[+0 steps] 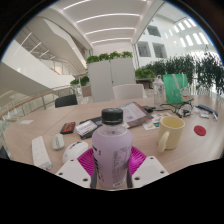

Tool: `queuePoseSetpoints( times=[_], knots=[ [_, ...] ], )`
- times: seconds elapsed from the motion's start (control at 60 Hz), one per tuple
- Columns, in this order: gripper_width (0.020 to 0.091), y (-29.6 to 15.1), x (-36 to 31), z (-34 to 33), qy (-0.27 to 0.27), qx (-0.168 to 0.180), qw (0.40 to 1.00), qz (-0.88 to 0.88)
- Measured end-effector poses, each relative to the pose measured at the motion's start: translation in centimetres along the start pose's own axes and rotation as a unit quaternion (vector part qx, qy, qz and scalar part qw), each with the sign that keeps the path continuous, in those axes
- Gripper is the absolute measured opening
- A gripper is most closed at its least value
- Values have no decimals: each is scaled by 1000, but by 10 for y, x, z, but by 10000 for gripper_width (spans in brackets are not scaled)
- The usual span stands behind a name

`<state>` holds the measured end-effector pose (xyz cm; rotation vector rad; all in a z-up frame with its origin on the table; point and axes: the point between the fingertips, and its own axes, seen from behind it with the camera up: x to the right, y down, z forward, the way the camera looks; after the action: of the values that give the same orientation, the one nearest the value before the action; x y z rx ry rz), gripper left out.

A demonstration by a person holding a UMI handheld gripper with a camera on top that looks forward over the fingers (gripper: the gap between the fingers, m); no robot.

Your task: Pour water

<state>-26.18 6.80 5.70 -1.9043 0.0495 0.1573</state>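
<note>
One view is all I have, the one riding on the tongs; in it the water bottle stands upright between the two fingers, its white cap on, and both pink pads press against its sides, so I read the tongs as clenched on the bottle. I judge the step in hand to be the carry toward the pour; nothing is tipped yet. The pale yellow mug sits just beyond the bottle and to its right, handle toward the bottle, and I take it for the target; the next move calls for bringing the bottle's mouth over the mug's rim and tilting, though the cap looks shut, which would have to be dealt with first.

The tabletop is round and pale wood; left of the bottle lie a white box and some dark and red flat items, behind it a stack of papers, right of the mug a small red disc; beyond the bottle, an atrium with a white chair, green plants and curved balconies.
</note>
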Motion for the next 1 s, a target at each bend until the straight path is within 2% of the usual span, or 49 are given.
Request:
queuePoseSetpoints(
  times=[0.15,0.233,0.267,0.3,0.45,0.533,0.55,0.783,0.917,1.0],
  knots=[
    [403,-75,12,9,-62,6,973,220],
    [404,-109,46,28,-103,4,916,387],
    [381,-118,60,34,-111,1,889,444],
    [403,-126,55,38,-108,-5,862,495],
    [401,-144,83,51,-211,-49,637,740],
    [400,-152,102,43,-232,-59,531,813],
    [401,-153,93,58,-210,-52,531,819],
    [402,-168,106,34,-247,-26,414,876],
    [402,-170,105,41,-248,-33,395,884],
    [403,-181,99,43,-267,-44,437,858]
  ],
)
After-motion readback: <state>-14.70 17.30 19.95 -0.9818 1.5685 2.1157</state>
